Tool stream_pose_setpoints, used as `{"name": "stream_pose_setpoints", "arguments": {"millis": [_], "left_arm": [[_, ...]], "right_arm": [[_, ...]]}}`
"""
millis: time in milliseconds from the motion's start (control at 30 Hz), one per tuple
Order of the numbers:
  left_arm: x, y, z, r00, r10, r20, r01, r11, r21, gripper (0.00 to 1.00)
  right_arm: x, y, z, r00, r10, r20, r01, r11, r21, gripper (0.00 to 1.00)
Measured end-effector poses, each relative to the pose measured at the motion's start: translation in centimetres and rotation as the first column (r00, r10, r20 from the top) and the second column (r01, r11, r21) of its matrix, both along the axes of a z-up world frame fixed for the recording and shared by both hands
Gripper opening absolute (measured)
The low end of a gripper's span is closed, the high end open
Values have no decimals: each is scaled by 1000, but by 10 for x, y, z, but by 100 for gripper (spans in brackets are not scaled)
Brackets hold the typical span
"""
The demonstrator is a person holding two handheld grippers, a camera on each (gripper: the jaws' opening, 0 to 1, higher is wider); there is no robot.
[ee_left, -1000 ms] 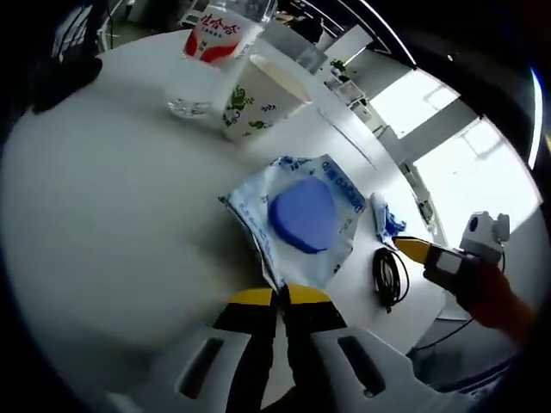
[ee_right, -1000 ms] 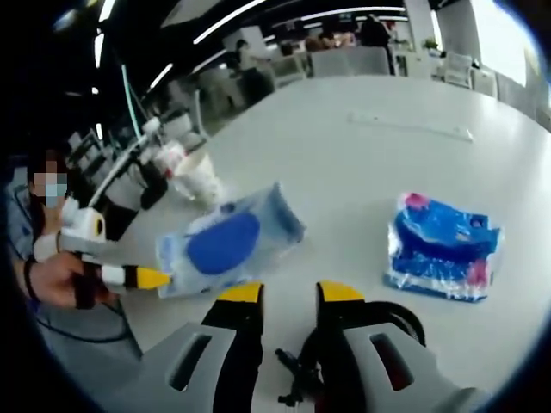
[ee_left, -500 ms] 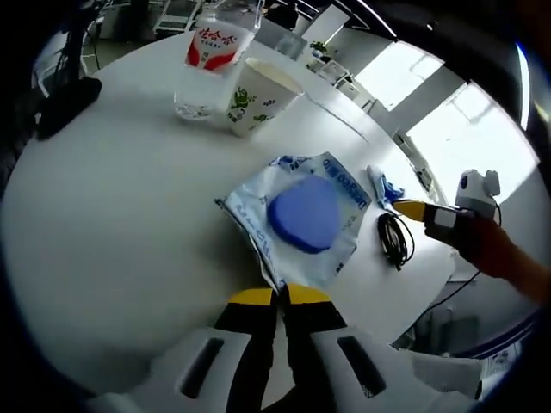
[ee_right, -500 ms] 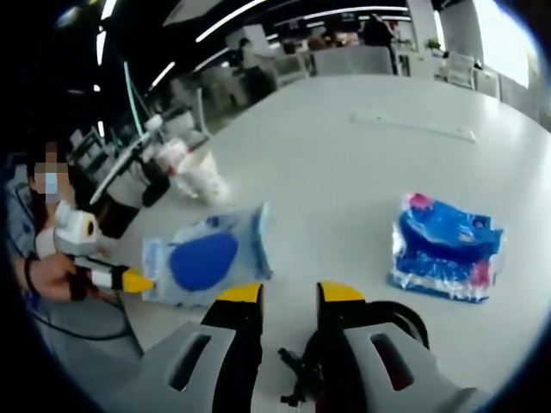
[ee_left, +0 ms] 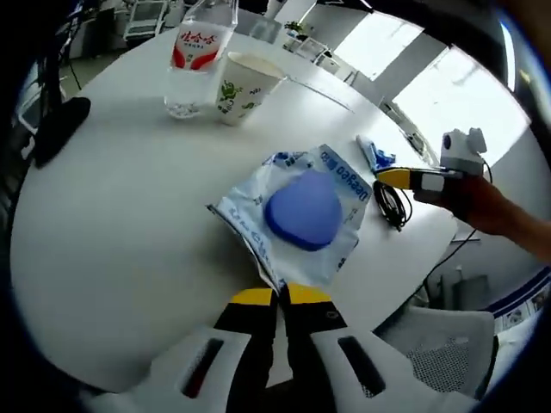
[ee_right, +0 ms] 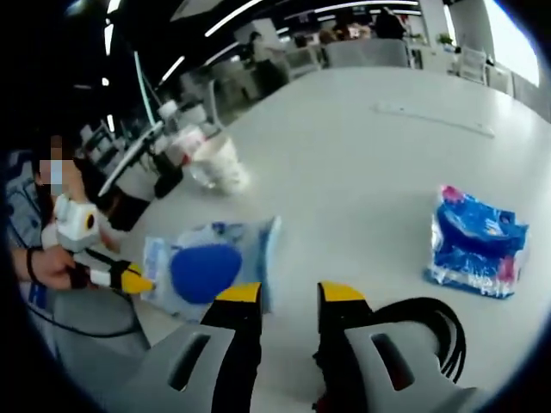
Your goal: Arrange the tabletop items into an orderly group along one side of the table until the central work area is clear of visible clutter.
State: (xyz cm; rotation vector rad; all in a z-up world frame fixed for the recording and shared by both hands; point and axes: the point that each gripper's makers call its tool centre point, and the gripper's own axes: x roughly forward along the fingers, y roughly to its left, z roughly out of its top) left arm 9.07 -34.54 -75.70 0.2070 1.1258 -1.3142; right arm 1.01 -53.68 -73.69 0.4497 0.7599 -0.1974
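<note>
Clear plastic pouch [ee_left: 297,219] enclosing blue disc [ee_left: 303,209], pinched by closed left jaws; right jaws parted, empty; white round surface [ee_left: 120,198].

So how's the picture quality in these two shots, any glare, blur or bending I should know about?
Left gripper view: bright windows blow out at upper right, and the fisheye curves the white table; the packet with the blue disc is sharp. Right gripper view: dimmer at left, the paper cup looks soft, and the table edge bows strongly; the blue wipes pack stays clear.
</note>
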Motion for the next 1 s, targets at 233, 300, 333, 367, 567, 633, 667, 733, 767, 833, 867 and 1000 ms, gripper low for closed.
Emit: {"name": "stream_pose_setpoints", "arguments": {"millis": [233, 300, 333, 367, 567, 633, 667, 733, 767, 833, 867, 1000], "left_arm": [[4, 13, -1, 999, 25, -21, -25, 1000, -2, 0], [6, 15, 0, 999, 45, -25, -45, 999, -11, 0], [7, 17, 0, 998, 50, -25, -50, 999, -11, 0], [7, 18, -1, 998, 55, -27, -56, 998, -12, 0], [15, 22, -3, 989, 133, -65, -135, 991, -23, 0], [18, 24, -5, 986, 152, -65, -153, 988, -16, 1], [19, 24, -5, 985, 157, -66, -158, 987, -16, 1], [24, 23, -3, 973, 211, -97, -214, 977, -24, 1], [28, 23, -1, 965, 238, -109, -243, 969, -34, 1], [32, 25, 0, 963, 248, -109, -253, 967, -36, 1], [33, 25, 0, 962, 252, -107, -257, 966, -36, 2], [33, 26, -1, 955, 270, -123, -275, 961, -32, 3]], "right_arm": [[0, 19, -5, 1000, 19, -6, -19, 1000, 15, 22], [1, 26, -8, 1000, 28, -9, -28, 999, 22, 22], [1, 29, -9, 999, 33, -10, -32, 999, 25, 22], [1, 32, -11, 999, 35, -11, -35, 999, 28, 21], [3, 52, -20, 999, 51, -16, -50, 997, 50, 20], [5, 58, -21, 999, 48, -11, -48, 997, 60, 20], [5, 59, -23, 999, 50, -13, -50, 997, 61, 20], [5, 62, -25, 998, 54, -16, -52, 997, 62, 20], [5, 63, -25, 999, 52, -14, -51, 997, 64, 19], [5, 63, -24, 999, 48, -12, -47, 997, 65, 19], [5, 64, -24, 999, 48, -11, -47, 997, 64, 19], [4, 62, -25, 999, 40, -13, -39, 997, 59, 16]]}}
